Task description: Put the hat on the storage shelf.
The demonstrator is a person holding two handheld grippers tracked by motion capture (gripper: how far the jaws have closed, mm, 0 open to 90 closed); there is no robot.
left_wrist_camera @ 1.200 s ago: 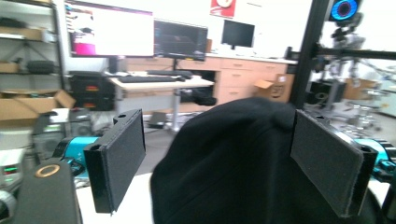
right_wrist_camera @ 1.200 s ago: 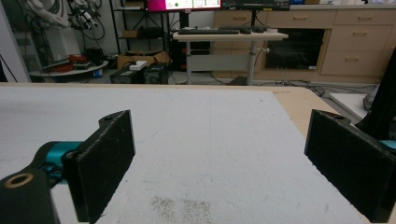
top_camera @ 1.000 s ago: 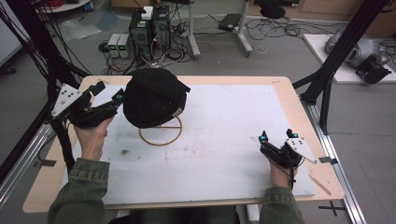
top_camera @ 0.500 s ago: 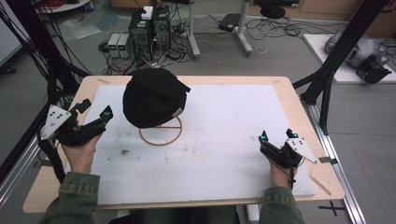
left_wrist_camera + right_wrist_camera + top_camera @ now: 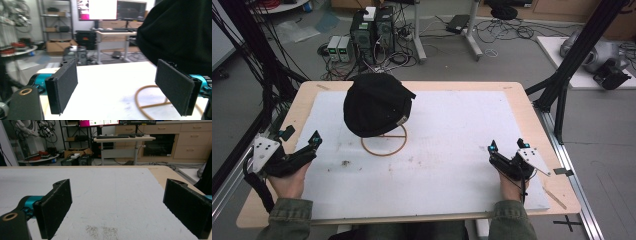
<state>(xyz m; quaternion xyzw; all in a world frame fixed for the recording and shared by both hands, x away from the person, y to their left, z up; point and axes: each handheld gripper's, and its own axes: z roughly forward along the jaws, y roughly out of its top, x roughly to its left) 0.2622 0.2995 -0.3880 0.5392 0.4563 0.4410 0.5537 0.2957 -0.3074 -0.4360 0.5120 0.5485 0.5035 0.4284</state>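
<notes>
A black cap (image 5: 375, 104) rests on a wooden stand whose ring base (image 5: 384, 145) lies on the white board (image 5: 452, 145). In the left gripper view the cap (image 5: 180, 32) looms at the upper right over the ring base (image 5: 150, 102). My left gripper (image 5: 301, 136) is held at the table's left edge, open, with nothing between its jaws. My right gripper (image 5: 507, 146) sits near the front right of the board, also open and holding nothing. Both its pads (image 5: 56, 207) frame bare white board (image 5: 112, 195).
The wooden table (image 5: 532, 120) extends past the board on all sides. Black frame posts (image 5: 572, 70) stand at the right, with more posts and cables at the left (image 5: 257, 75). Computers (image 5: 372, 30) and cables lie on the floor behind the table.
My left gripper has drawn back from the cap's left side toward the table's front left edge. The cap stays on its stand. The right gripper has not moved.
</notes>
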